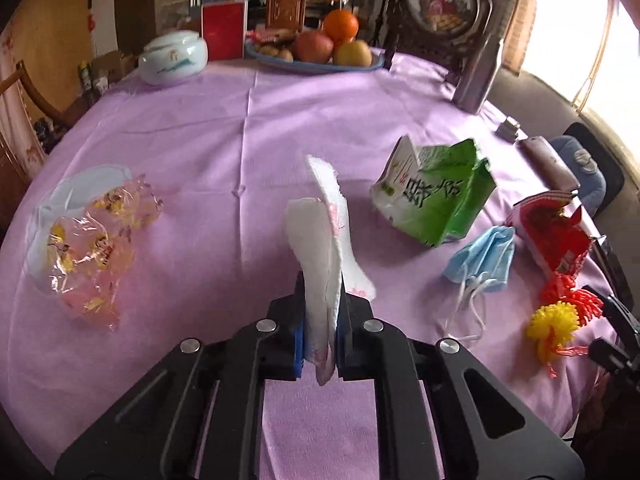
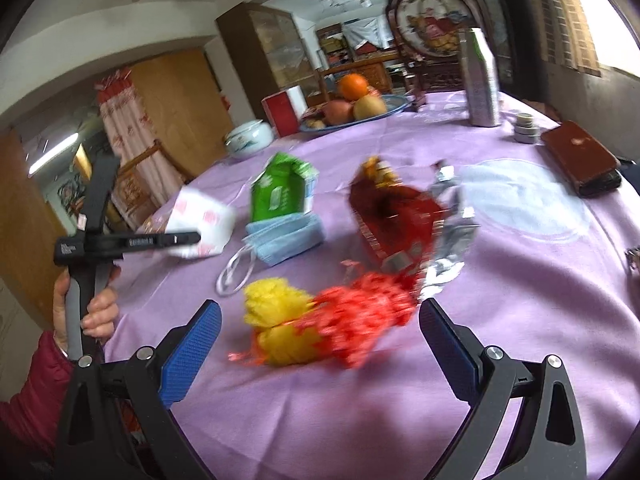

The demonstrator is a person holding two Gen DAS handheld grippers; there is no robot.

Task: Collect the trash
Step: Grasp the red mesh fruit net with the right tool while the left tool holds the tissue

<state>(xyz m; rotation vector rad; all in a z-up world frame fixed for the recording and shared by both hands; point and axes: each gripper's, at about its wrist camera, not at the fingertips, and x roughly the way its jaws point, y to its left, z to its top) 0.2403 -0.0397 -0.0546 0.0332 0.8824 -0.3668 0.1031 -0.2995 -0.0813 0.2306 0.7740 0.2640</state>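
The left claw (image 1: 322,336) is clamped on a white tissue (image 1: 324,240), which stands up between its blue pads above the purple worktop (image 1: 200,128); a green carton (image 1: 436,192) and a blue face mask (image 1: 482,256) lie ahead to its right, a clear wrapper (image 1: 92,248) to its left; the right claw (image 2: 320,344) gapes wide, with a yellow-and-red pompom (image 2: 320,320) just ahead between its fingers and a red snack bag (image 2: 396,216) beyond.

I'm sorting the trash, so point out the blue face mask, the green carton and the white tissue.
blue face mask (image 1: 484,258): left wrist view, on its pleated middle.
green carton (image 1: 440,196): left wrist view, on its printed front.
white tissue (image 1: 320,240): left wrist view, on the sheet above the fingers.
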